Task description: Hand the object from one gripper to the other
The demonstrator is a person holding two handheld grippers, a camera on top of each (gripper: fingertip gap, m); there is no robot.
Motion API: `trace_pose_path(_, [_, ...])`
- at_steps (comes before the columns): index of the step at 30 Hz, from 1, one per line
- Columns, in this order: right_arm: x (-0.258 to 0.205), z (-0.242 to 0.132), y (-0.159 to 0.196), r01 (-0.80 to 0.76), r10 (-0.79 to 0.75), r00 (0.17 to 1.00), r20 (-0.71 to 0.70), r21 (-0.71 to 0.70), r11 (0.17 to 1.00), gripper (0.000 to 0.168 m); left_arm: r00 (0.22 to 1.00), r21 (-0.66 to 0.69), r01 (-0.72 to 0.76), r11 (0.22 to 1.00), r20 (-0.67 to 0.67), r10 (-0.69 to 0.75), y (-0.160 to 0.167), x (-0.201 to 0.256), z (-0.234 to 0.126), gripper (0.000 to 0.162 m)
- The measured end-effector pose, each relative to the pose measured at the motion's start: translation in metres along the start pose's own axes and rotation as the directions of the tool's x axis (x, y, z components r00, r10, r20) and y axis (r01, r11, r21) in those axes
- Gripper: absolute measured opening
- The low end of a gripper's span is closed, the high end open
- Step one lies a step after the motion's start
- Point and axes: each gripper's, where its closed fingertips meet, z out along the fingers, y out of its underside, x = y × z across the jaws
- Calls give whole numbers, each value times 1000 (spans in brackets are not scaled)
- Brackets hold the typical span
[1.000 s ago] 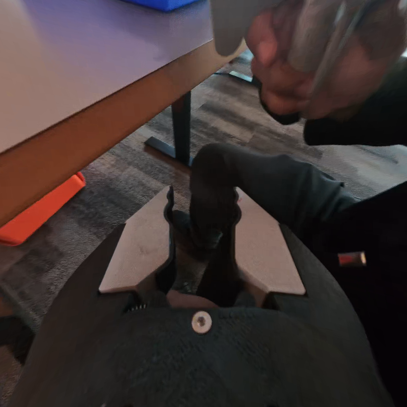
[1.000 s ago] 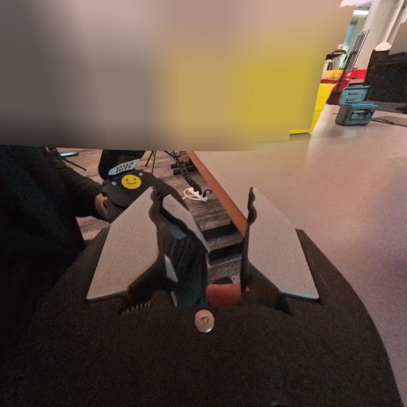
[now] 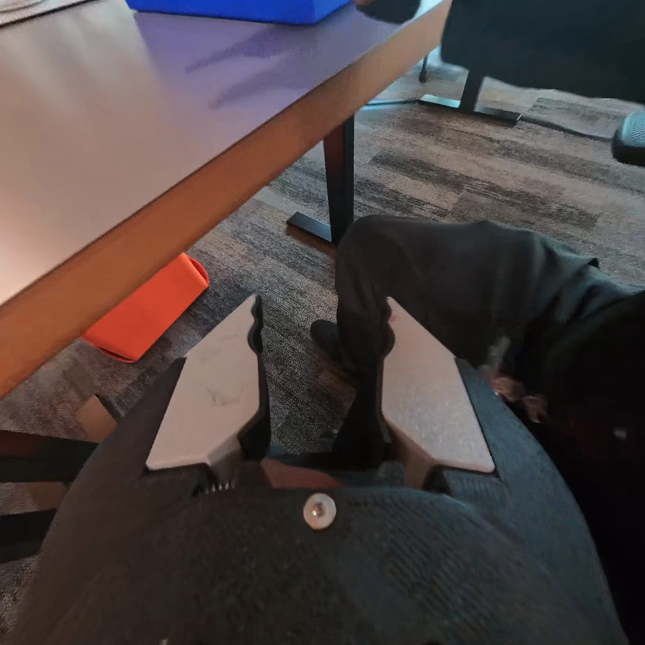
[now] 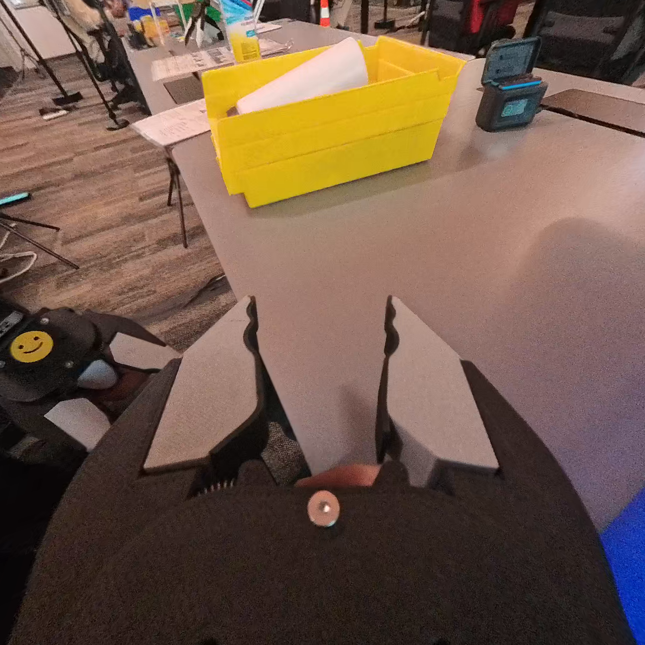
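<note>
Left gripper (image 3: 323, 324): jaws wider apart than a second ago, nothing between them, beside the table (image 3: 139, 139) edge.
Right gripper (image 4: 319, 321): spread, empty, now swung over the table's left edge, facing the yellow bin (image 4: 331, 157).
Object: I see it in neither view (so I judge no handover is in progress).

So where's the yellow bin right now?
In the right wrist view the yellow bin sits on the grey table, ahead of the open right gripper, with a white roll inside.
</note>
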Motion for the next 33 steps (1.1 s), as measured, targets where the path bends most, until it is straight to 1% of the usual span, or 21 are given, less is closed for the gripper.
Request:
trace_pose_path(1, [3, 9, -4, -2, 2, 1000, 22, -4, 1000, 71, 1000, 13, 19, 1000, -17, -19, -3, -4, 2, 67])
trace_pose_path(4, [10, 34, -12, -7, 9, 996, 85, -17, 1000, 70, 991, 50, 106, 993, -83, -102, -14, -13, 6, 67])
trace_pose_path(6, [18, 46, -12, 8, -4, 996, 93, -39, 999, 68, 985, 76, 137, 988, -119, -127, -24, -19, 7, 63])
trace_pose_path(8, [26, 54, -13, 9, -4, 995, 96, -46, 999, 66, 984, 104, 98, 990, -162, -80, -37, -21, 11, 59])
trace_pose_path(9, [27, 56, -16, 1, 4, 994, 110, -41, 999, 65, 985, 113, 62, 992, -169, -42, -43, -22, 13, 60])
trace_pose_path(13, [24, 60, -43, 5, -1, 987, 161, -22, 1000, 65, 970, 173, -74, 982, -214, 111, -79, -19, 13, 56])
trace_pose_path(15, [17, 58, -59, 13, -9, 985, 171, -22, 1000, 66, 954, 203, -101, 974, -258, 152, -102, -16, 5, 58])
trace_pose_path(17, [8, 52, -72, 35, -36, 983, 179, 10, 999, 64, 936, 228, -127, 965, -294, 192, -122, -16, -8, 59])
trace_pose_path(20, [6, 44, -78, 66, -68, 988, 139, 21, 998, 63, 930, 253, -159, 954, -285, 231, -148, -30, -33, 62])
trace_pose_path(22, [2, 35, -81, 56, -59, 988, 146, 27, 998, 63, 942, 232, -198, 952, -223, 250, -159, -51, -52, 61])
trace_pose_path(24, [-6, 22, -86, 31, -39, 984, 176, 46, 998, 61, 950, 159, -245, 957, -157, 269, -162, -76, -73, 54])
trace_pose_path(26, [-14, 10, -91, -14, -6, 975, 222, 86, 996, 56, 961, 100, -255, 962, -84, 264, -164, -103, -94, 52])
trace_pose_path(28, [-17, 5, -87, -49, 30, 969, 247, 75, 996, 55, 972, 46, -234, 971, 13, 233, -164, -138, -109, 52])
trace_pose_path(30, [-16, 2, -81, -58, 45, 971, 236, 48, 997, 56, 974, -50, -194, 980, 110, 199, -155, -179, -121, 52])
trace_pose_path(33, [-15, -8, -83, -29, 19, 981, 194, 45, 999, 56, 941, -249, -133, 959, 272, 201, -123, -249, -140, 52])
